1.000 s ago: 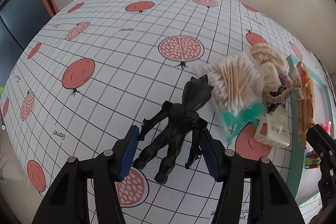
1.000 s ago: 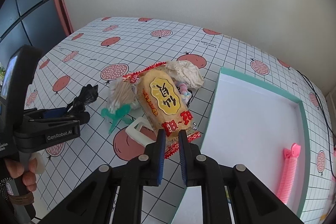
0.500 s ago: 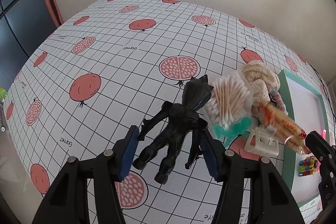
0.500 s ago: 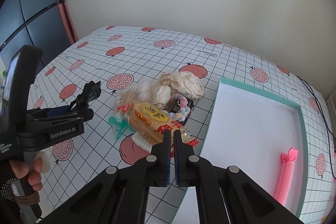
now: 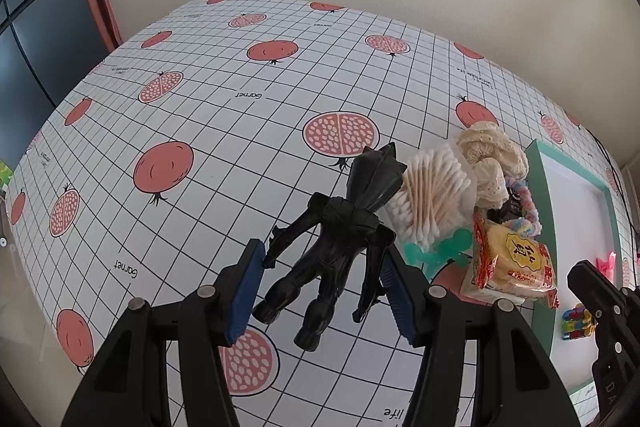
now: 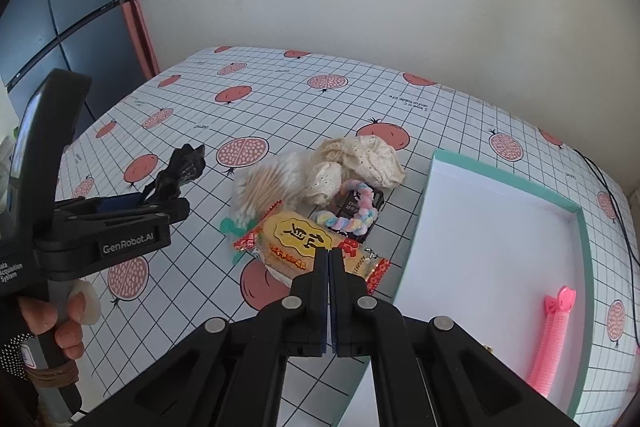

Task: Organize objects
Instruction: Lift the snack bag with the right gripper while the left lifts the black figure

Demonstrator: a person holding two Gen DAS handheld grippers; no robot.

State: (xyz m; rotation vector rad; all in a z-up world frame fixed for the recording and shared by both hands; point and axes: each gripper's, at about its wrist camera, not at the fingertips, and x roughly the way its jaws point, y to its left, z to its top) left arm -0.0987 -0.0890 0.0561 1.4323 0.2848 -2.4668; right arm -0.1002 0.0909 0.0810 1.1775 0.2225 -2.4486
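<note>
A black toy figure [image 5: 340,239] hangs head-away between the blue pads of my left gripper [image 5: 322,259], which is shut on its arms; the right wrist view shows the black toy figure [image 6: 180,173] held just above the tablecloth. My right gripper [image 6: 330,255] is shut on the crimped edge of a yellow and red snack packet [image 6: 296,235]. That snack packet [image 5: 516,259] is raised a little over the pile, with the right gripper [image 5: 588,275] at its right end.
The pile holds a bag of cotton swabs [image 6: 264,187], a cream lace cloth [image 6: 360,159], a pastel fluffy ring [image 6: 356,215] and a teal plastic piece [image 5: 440,251]. To the right lies a teal-rimmed white box [image 6: 584,247] with a pink corrugated tube [image 6: 554,339] and a small colourful toy [image 5: 576,319].
My right gripper's jaws have closed on the snack packet's edge, and the packet has turned and come up off the pile. The left gripper keeps its hold on the black figure.
</note>
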